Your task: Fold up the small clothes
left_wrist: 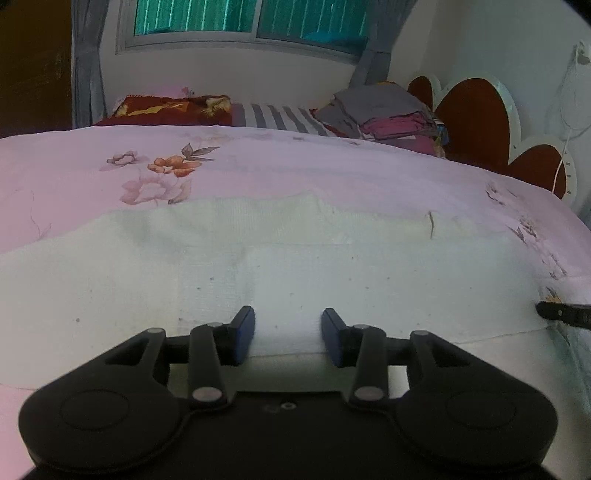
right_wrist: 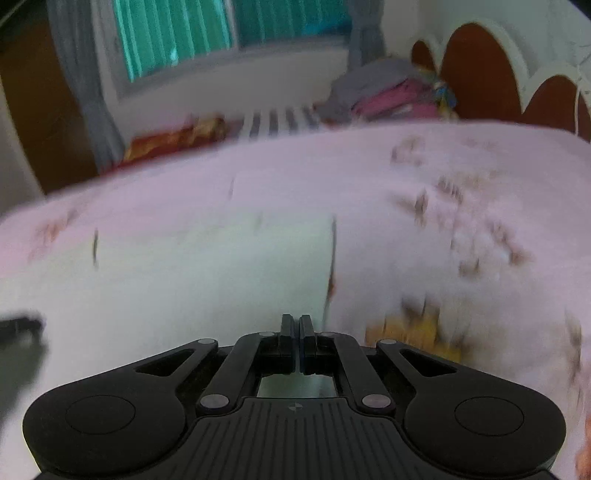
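Note:
A pale white-green garment (left_wrist: 258,266) lies spread flat on a pink floral bed sheet (left_wrist: 110,166). My left gripper (left_wrist: 288,336) is open just above the garment's near edge, with the cloth between its blue-padded fingers (left_wrist: 243,332). In the blurred right wrist view the same garment (right_wrist: 184,266) lies ahead and left. My right gripper (right_wrist: 296,332) is shut near the garment's right edge; whether it pinches cloth cannot be told. The right gripper's tip shows at the far right of the left wrist view (left_wrist: 565,314), and the left gripper shows blurred in the right wrist view (right_wrist: 22,325).
A stack of folded clothes (left_wrist: 388,114) sits at the far right of the bed by a red and white headboard (left_wrist: 476,118). A red floral pillow (left_wrist: 173,107) and a striped cloth (left_wrist: 280,116) lie at the back under a window (left_wrist: 243,18).

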The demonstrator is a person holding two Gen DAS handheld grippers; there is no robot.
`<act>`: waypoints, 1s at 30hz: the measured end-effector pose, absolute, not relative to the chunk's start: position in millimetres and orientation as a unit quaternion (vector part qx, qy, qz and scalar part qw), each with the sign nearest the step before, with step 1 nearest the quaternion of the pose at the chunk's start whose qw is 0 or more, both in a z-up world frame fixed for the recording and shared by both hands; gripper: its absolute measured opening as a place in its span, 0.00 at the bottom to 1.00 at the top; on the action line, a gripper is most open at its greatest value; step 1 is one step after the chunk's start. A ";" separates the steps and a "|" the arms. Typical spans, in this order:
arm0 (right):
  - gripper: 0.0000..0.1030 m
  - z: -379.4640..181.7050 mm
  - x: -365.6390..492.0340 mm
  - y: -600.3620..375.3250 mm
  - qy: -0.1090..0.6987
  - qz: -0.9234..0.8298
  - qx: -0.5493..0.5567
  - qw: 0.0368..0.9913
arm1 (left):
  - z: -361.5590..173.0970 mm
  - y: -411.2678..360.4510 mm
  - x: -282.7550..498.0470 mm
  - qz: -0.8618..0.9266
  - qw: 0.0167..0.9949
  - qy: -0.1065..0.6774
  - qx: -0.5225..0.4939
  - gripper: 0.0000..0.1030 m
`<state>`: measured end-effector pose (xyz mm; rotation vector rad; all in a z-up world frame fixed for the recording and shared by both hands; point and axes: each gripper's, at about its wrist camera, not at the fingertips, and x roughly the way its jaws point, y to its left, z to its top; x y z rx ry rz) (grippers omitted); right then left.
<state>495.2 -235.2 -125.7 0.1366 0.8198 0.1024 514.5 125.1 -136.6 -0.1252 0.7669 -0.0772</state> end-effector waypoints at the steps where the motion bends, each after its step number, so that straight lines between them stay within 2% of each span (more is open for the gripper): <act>1: 0.01 -127.9 490.1 -233.7 0.388 0.046 0.062 0.919 | -132.9 126.2 514.3 -0.037 0.924 0.375 -0.067 0.42; 3: 0.01 -117.6 487.7 -234.0 0.389 0.033 0.079 0.917 | -125.5 131.9 505.1 -0.025 0.930 0.359 -0.075 0.58; 4: 0.01 -110.6 483.4 -234.3 0.377 0.034 0.089 0.921 | -122.6 137.3 498.1 -0.011 0.934 0.349 -0.077 0.70; 5: 0.02 -103.3 477.4 -233.7 0.360 0.033 0.094 0.928 | -120.2 145.2 490.7 0.003 0.936 0.342 -0.082 0.73; 6: 0.18 -98.9 473.2 -232.8 0.351 0.031 0.095 0.931 | -118.2 157.7 480.6 0.019 0.936 0.338 -0.092 0.73; 7: 0.39 -94.6 468.7 -231.1 0.347 0.029 0.097 0.932 | -117.2 169.4 472.0 0.032 0.936 0.336 -0.104 0.73; 8: 0.77 -92.3 463.9 -230.5 0.343 0.032 0.101 0.933 | -116.4 184.3 460.9 0.049 0.935 0.333 -0.117 0.71; 9: 0.81 -90.7 458.6 -230.2 0.331 0.039 0.104 0.937 | -116.3 202.8 448.7 0.072 0.933 0.328 -0.130 0.69; 11: 0.79 -88.8 452.3 -226.9 0.328 0.052 0.103 0.938 | -117.0 241.1 425.2 0.122 0.926 0.321 -0.155 0.62; 12: 0.68 -89.9 450.8 -225.6 0.333 0.054 0.106 0.935 | -118.9 266.8 410.4 0.155 0.920 0.316 -0.173 0.61; 14: 0.57 -92.2 450.5 -226.2 0.343 0.054 0.125 0.929 | -123.1 309.9 387.3 0.204 0.903 0.312 -0.215 0.48; 15: 0.56 -93.9 450.5 -226.5 0.347 0.054 0.137 0.926 | -126.0 334.4 373.9 0.230 0.891 0.305 -0.246 0.47; 17: 0.55 -96.1 450.3 -222.9 0.352 0.052 0.145 0.923 | -131.1 374.1 349.3 0.265 0.873 0.274 -0.305 0.41; 25: 0.55 -95.8 451.3 -190.8 0.365 0.061 0.130 0.920 | -146.4 459.3 329.8 0.290 0.829 0.181 -0.443 0.37; 27: 0.55 -95.0 452.4 -187.1 0.365 0.059 0.133 0.920 | -150.7 470.9 332.6 0.294 0.817 0.165 -0.467 0.31; 30: 0.55 -92.2 453.2 -182.9 0.364 0.059 0.128 0.921 | -155.5 486.4 334.8 0.312 0.785 0.153 -0.513 0.06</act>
